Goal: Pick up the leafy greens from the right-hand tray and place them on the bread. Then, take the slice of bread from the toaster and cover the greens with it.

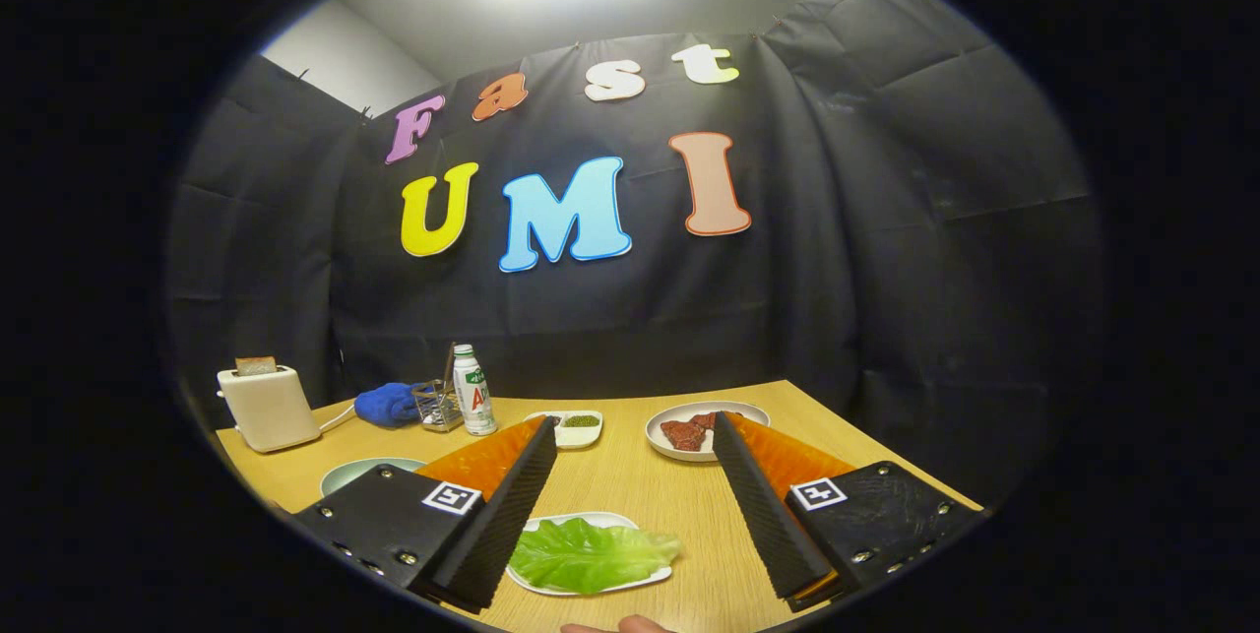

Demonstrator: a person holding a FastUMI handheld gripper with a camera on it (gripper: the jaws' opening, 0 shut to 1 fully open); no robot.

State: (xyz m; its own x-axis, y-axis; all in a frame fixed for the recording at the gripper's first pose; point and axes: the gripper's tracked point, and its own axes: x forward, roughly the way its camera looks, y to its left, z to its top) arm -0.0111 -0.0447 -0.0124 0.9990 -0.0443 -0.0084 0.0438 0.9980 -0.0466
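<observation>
Table (640, 485): pale wood-grain top, smooth, low sheen.
Toaster (268, 407), at the table's far left corner: smooth cream shell, plastic by the look, satin; a bread slice (256, 365) with a rough browned crust stands in its slot.
Cloth (386, 404) just right of the toaster: soft, nappy fabric.
Bottle (473, 390) right of the cloth: glossy plastic.
Leafy greens (591, 554) on the near tray (591, 521), between the spread fingers of the gripper (630, 436): crinkled, waxy leaf; the tray is smooth, glossy white.
Fingers (517, 500): inner faces finely ribbed, matt.
</observation>
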